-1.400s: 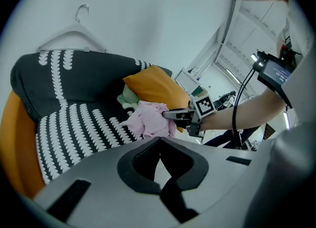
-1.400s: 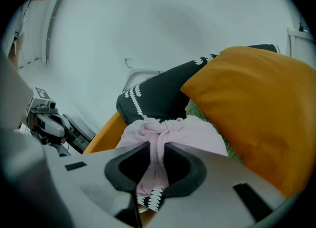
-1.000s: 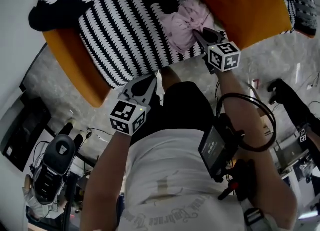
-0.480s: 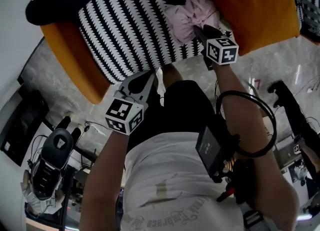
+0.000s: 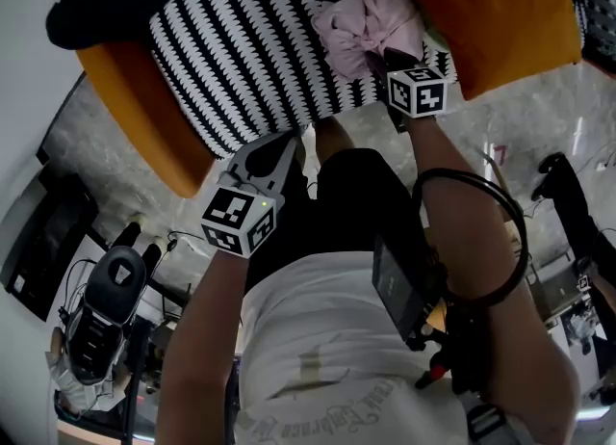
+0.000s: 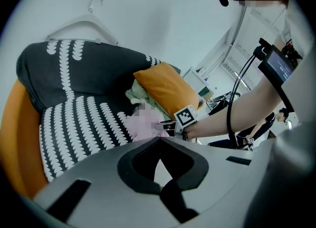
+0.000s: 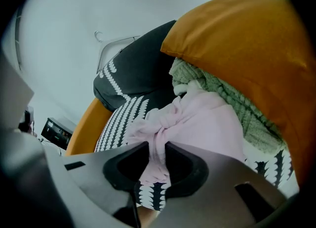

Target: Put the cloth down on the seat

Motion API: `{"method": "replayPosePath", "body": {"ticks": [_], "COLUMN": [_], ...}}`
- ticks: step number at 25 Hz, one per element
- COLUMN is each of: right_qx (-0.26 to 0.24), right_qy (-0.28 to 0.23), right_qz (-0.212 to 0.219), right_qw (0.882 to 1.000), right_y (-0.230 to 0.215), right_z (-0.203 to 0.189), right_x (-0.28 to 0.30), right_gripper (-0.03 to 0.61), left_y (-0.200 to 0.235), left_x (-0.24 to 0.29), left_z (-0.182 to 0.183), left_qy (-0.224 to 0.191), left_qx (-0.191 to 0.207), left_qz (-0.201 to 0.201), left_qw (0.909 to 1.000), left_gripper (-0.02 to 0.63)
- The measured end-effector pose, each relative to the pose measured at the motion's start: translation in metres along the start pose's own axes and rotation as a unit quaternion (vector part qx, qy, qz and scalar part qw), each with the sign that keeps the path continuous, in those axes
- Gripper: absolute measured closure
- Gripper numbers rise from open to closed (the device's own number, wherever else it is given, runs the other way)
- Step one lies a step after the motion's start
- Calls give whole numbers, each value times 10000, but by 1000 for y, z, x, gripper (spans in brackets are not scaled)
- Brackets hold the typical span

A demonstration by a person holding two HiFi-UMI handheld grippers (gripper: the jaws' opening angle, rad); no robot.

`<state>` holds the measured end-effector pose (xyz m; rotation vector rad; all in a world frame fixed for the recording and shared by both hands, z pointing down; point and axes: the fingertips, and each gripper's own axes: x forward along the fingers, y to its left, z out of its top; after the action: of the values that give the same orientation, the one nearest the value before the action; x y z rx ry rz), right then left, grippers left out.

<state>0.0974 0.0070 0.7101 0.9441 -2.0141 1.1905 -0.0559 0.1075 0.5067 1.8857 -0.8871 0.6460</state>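
Head view: one crumpled pink cloth (image 5: 371,24) lies on the far part of the black-and-white striped seat cover (image 5: 241,58), beside the single orange cushion (image 5: 481,10) on the right. The right gripper (image 5: 385,56) is at the cloth's near edge. The left gripper (image 5: 279,149) hangs nearer, to the left.

Left gripper view: its jaws meet, clenched on nothing.

Right gripper view: the jaws have just been opening, with a gathered fold of the cloth between them and the pads touching it. One green knitted piece (image 7: 222,91) sits behind. The cloth looks light, soft and limp; any bunched fold should serve as a hold.
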Motion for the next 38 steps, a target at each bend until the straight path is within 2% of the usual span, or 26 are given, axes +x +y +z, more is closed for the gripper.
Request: {"method": "replayPosePath", "body": {"ticks": [7, 14, 19, 27, 35, 38], "right_qx": [53, 215, 593, 1061, 1141, 1000], "right_qy": [83, -64, -386, -984, -1572, -1872], "right_qz": [30, -68, -217, -498, -550, -528], "right_qw": [9999, 9997, 9973, 9882, 9794, 9758], "right_y": [0, 9, 6, 23, 72, 89], "right_z": [7, 2, 1, 0, 12, 26], "right_x": [12, 1, -25, -77, -135, -154], "right_gripper": [446, 434, 439, 526, 546, 549], "left_y": [9, 13, 7, 2, 1, 2], "left_x": [6, -4, -9, -27, -57, -64], "left_z": [10, 1, 7, 15, 33, 40], "left_qy": [26, 96, 92, 71, -127, -257], "left_qx": [14, 143, 371, 807, 1221, 1362], "left_qz": [-43, -124, -267, -515, -663, -709], "left_qw": [10000, 9998, 9989, 9954, 9902, 9878], "left_gripper": [601, 601, 601, 601, 601, 601]}}
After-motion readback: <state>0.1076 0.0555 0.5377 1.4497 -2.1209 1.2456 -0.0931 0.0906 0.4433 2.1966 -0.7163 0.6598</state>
